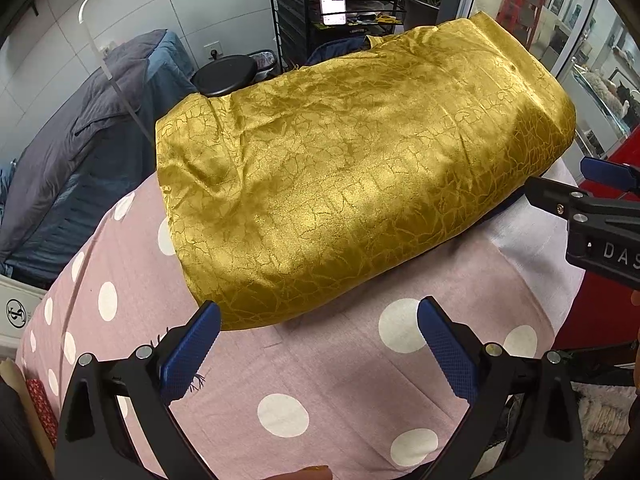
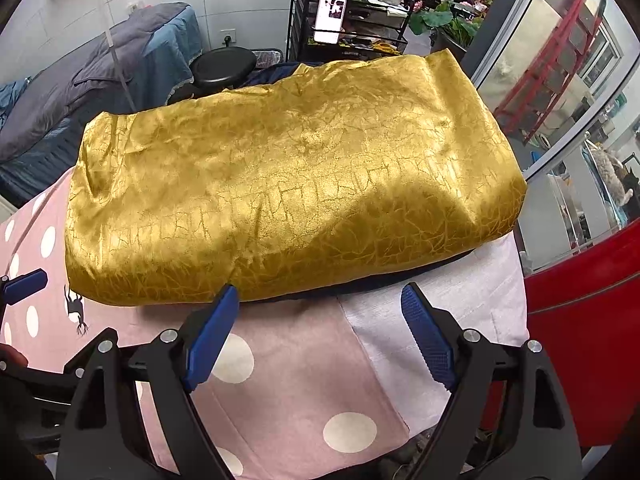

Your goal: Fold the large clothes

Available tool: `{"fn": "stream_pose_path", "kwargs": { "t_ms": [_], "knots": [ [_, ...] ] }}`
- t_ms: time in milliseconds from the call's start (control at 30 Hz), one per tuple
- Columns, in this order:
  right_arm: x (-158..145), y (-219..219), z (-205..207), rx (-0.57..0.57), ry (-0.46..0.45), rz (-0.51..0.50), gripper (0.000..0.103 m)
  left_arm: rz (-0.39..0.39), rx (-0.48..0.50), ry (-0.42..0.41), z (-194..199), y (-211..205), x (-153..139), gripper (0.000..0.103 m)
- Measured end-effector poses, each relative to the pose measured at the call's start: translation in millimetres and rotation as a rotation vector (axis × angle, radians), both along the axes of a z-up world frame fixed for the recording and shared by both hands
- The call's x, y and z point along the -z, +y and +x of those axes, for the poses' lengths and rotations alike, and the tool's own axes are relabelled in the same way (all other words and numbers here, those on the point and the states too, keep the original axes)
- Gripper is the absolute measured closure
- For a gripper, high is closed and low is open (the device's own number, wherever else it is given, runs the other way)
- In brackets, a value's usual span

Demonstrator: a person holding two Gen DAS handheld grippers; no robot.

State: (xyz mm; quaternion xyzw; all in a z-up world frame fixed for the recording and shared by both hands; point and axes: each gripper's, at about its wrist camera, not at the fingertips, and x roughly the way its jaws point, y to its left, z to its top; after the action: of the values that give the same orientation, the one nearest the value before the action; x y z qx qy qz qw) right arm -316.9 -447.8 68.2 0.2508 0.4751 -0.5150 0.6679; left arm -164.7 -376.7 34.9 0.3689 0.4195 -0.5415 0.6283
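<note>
A shiny gold patterned garment (image 1: 360,160) lies folded into a long rectangle on a table covered by a pink polka-dot cloth (image 1: 320,380); it also shows in the right wrist view (image 2: 288,176). A dark blue layer peeks out under its near edge (image 2: 360,284). My left gripper (image 1: 318,336) is open and empty, just short of the garment's near left corner. My right gripper (image 2: 320,318) is open and empty at the near edge, and shows at the right of the left wrist view (image 1: 592,188).
A black stool (image 1: 224,74) and a bed with grey and blue bedding (image 1: 80,140) stand beyond the table. A black shelf rack with a lit phone (image 1: 333,2) is at the back. A red object (image 2: 580,340) sits right of the table.
</note>
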Motion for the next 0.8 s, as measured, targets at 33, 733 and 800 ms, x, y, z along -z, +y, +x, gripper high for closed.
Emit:
{"fn": "stream_pose_path", "kwargs": {
  "t_ms": [33, 733, 800],
  "knots": [
    [0.4, 0.0, -0.3, 0.001, 0.001, 0.001, 0.02, 0.001, 0.002, 0.0, -0.3, 0.0, 0.2, 0.007],
    [1.8, 0.0, -2.0, 0.002, 0.004, 0.0, 0.02, -0.054, -0.013, -0.046, -3.0, 0.4, -7.8, 0.006],
    [2.0, -0.1, -2.1, 0.002, 0.003, 0.001, 0.02, -0.054, -0.011, -0.049, -4.0, 0.6, -8.2, 0.006]
  ]
}}
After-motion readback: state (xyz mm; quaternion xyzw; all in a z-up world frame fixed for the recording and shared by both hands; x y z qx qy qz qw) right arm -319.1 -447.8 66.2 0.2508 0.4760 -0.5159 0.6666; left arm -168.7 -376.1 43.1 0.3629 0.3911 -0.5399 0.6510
